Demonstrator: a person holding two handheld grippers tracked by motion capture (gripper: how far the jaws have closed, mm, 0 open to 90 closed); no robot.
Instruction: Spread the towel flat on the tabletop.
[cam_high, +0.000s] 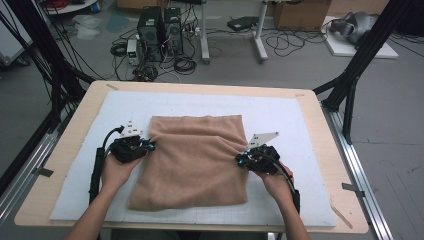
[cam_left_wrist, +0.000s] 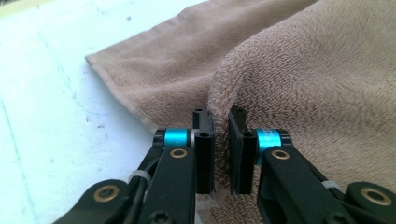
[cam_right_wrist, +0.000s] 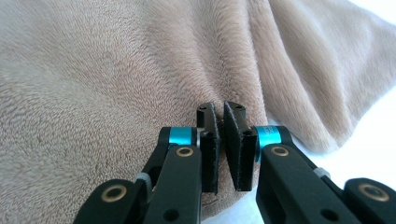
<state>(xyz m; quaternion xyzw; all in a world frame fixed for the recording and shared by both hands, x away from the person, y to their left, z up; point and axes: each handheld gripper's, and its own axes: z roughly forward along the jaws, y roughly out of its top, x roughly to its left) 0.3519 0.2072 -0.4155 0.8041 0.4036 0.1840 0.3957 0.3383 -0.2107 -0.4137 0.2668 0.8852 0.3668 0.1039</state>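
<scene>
Left gripper: in the left gripper view the two black jaws stand nearly together at lower centre of the frame, clenched on a raised fold of the tan towel. The pile bulges up and over the pads; the fold runs from the jaws toward the upper right. To the left of the jaws, a flat hemmed edge of the towel lies on the pale blue mat.

Right gripper: in the right gripper view the jaws are likewise pinched, with a ridge of the towel caught between the pads at lower centre. Creases fan from the grip toward the top of the frame. The towel's edge falls away at the right, with the mat bare beyond it.

High view: the towel lies at centre of the mat, roughly square, wrinkled toward both grips. The left gripper holds its left edge in the upper half; the right gripper holds its right edge at mid height. Each is carried by a hand entering from the bottom of the frame. The mat rests on a wooden table.
</scene>
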